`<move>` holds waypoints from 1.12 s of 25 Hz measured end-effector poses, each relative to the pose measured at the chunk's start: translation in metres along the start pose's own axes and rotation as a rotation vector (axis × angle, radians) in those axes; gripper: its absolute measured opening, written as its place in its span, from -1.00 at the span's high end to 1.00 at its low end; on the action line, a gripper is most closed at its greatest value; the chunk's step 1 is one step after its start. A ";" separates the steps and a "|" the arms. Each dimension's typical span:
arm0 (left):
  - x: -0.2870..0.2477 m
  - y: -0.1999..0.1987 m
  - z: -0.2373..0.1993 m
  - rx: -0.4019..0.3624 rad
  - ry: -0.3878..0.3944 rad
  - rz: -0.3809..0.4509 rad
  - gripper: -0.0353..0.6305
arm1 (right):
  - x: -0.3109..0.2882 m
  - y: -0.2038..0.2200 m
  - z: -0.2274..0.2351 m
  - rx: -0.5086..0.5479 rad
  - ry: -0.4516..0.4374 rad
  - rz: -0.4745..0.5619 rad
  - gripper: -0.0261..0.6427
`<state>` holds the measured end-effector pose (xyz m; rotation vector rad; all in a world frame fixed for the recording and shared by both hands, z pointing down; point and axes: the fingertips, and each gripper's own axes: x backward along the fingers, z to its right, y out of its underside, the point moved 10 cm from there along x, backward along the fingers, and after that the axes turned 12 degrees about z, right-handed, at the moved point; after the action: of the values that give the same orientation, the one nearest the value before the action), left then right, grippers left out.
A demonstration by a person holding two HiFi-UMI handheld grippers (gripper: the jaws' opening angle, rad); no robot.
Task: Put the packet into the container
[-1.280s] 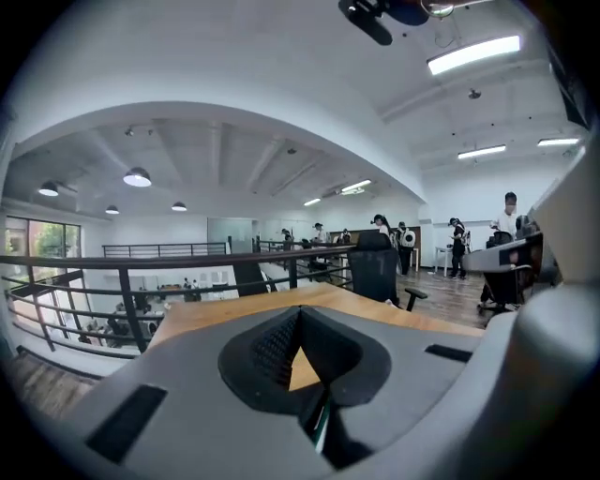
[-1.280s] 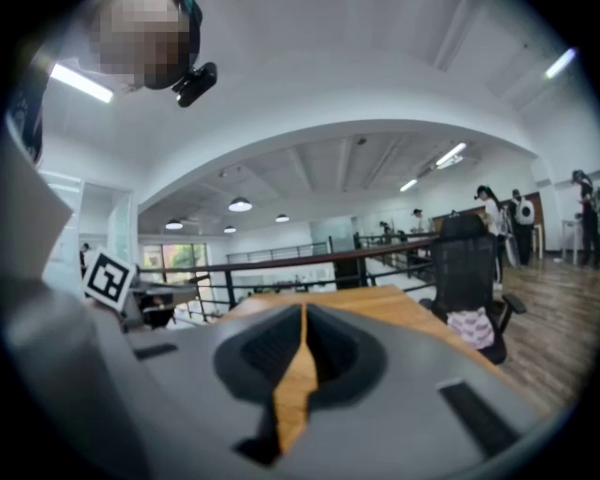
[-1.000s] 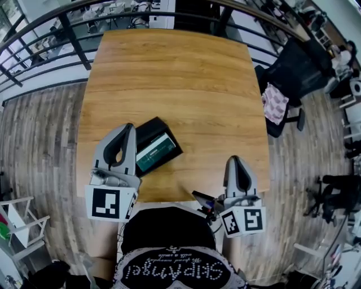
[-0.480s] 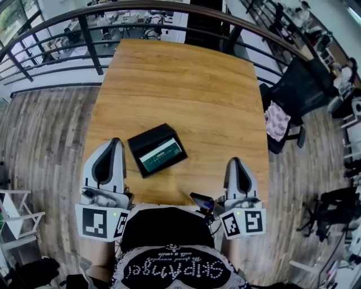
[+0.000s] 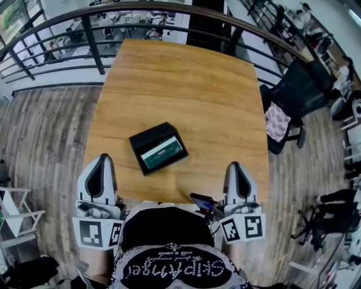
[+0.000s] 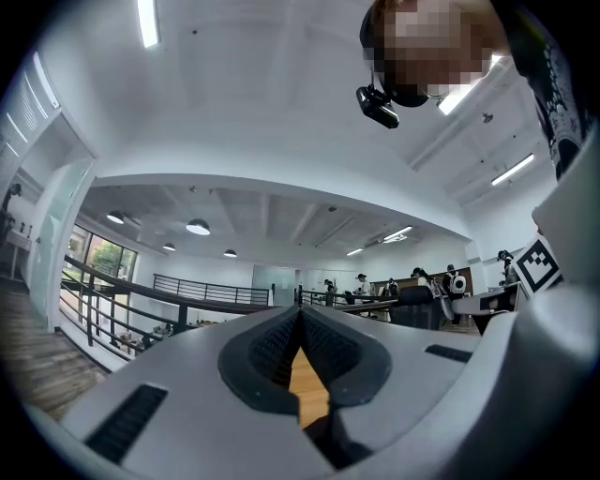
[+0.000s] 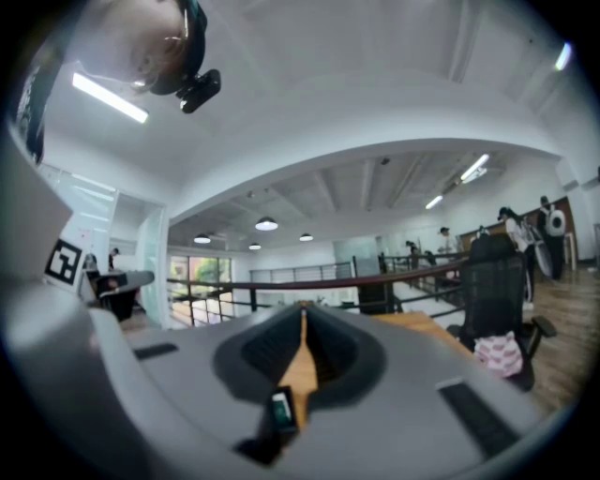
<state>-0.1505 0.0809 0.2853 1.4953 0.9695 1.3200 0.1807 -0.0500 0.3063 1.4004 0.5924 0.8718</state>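
Observation:
A black container (image 5: 148,137) lies on the wooden table (image 5: 186,84), near its front left. A green and white packet (image 5: 162,153) lies inside it. My left gripper (image 5: 101,158) hangs by the table's front left corner, left of the container and apart from it, jaws shut and empty. My right gripper (image 5: 235,165) hovers over the table's front right edge, also shut with nothing in it. In the right gripper view the jaws (image 7: 303,309) meet at the tip, and the packet (image 7: 279,410) shows small through the gap below. In the left gripper view the jaws (image 6: 300,309) are pressed together over bare table wood (image 6: 305,384).
A dark railing (image 5: 169,11) runs round the table's far side. At the right, a black chair (image 5: 299,84) carries a pink checked cloth (image 5: 276,119). A small dark device (image 5: 202,201) sits at the table's front edge by my body. A white rack (image 5: 17,211) stands on the floor at the left.
My left gripper has drawn back from right beside the container toward the table's front left corner. The container with the packet stays put. The right gripper has barely shifted.

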 end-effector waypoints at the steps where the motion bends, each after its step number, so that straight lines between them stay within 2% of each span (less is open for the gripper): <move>1: 0.004 0.000 -0.002 -0.001 -0.006 -0.004 0.81 | 0.002 0.000 -0.002 0.000 0.001 -0.001 0.81; 5: 0.017 0.002 -0.005 -0.002 -0.021 -0.015 0.81 | 0.012 0.001 -0.007 -0.001 0.010 -0.004 0.81; 14: 0.019 0.006 0.001 0.012 -0.002 -0.024 0.81 | 0.018 -0.002 -0.007 0.003 0.016 -0.005 0.81; 19: 0.021 0.012 -0.002 0.026 -0.008 -0.065 0.81 | 0.019 -0.002 -0.009 0.006 0.026 -0.012 0.81; 28: 0.013 0.011 0.000 0.035 0.010 -0.042 0.81 | 0.018 -0.002 -0.011 0.010 0.030 -0.025 0.81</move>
<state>-0.1488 0.0899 0.2994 1.4882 1.0296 1.2873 0.1828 -0.0290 0.3058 1.3879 0.6369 0.8727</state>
